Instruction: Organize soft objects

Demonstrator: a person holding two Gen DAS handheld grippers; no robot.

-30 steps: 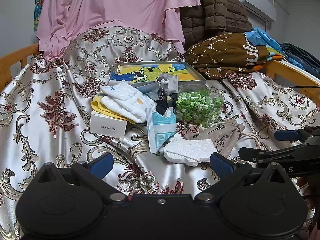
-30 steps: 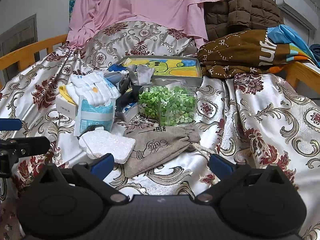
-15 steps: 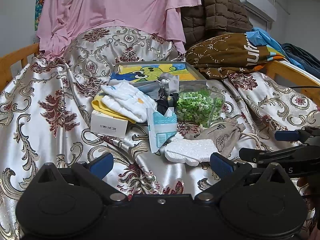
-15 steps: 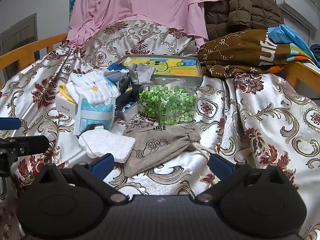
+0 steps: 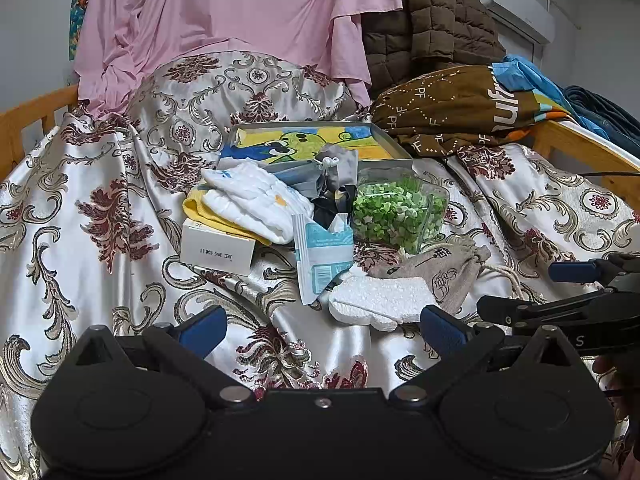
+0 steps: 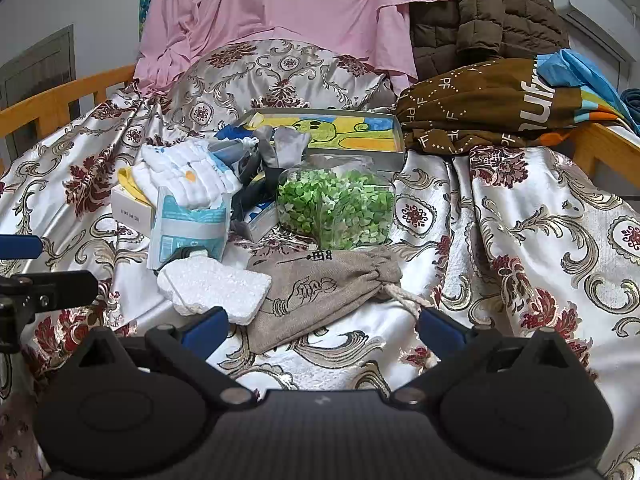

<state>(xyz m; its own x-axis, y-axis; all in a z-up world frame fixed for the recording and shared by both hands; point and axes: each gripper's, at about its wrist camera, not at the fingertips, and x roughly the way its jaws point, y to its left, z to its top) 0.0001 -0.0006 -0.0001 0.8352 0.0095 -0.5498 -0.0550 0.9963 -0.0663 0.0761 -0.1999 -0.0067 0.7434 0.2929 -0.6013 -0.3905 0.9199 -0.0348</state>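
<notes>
While both tools hang low at the bottom of their frames, the pile of soft things sits at frame centre on a bed spread with a silver floral satin cover (image 5: 100,240). The left tool (image 5: 322,326) has its jaws spread wide with nothing between them; the right tool (image 6: 322,326) is just as wide and also empty.

A shallow metal tray (image 6: 396,152) lies at upper centre, holding a folded cloth with a yellow, green and blue cartoon print (image 6: 344,132). Just below it stands a clear plastic jar (image 6: 336,212) packed with small green and white bits. A blue-and-white tissue packet (image 5: 322,248) stands left of the jar, torn open at the top. A beige drawstring pouch (image 6: 320,292) lies closed below the jar, its cord trailing right; what it holds cannot be seen. A white foam block (image 6: 216,286) touches the pouch on its left side.

White folded cloths (image 5: 256,200) rest on a yellow cloth (image 5: 196,208), which partly covers a small white box (image 5: 218,250). Grey fabric (image 6: 284,148) and some dark items behind the packet are tangled and hard to identify. In the right wrist view, a blue-and-white box (image 6: 262,216) is mostly hidden behind the jar.

Draped at the top are a pink sheet (image 5: 224,12), a brown quilted jacket (image 5: 436,20) and a brown printed blanket (image 5: 460,104), its lettering cut off by a fold.
</notes>
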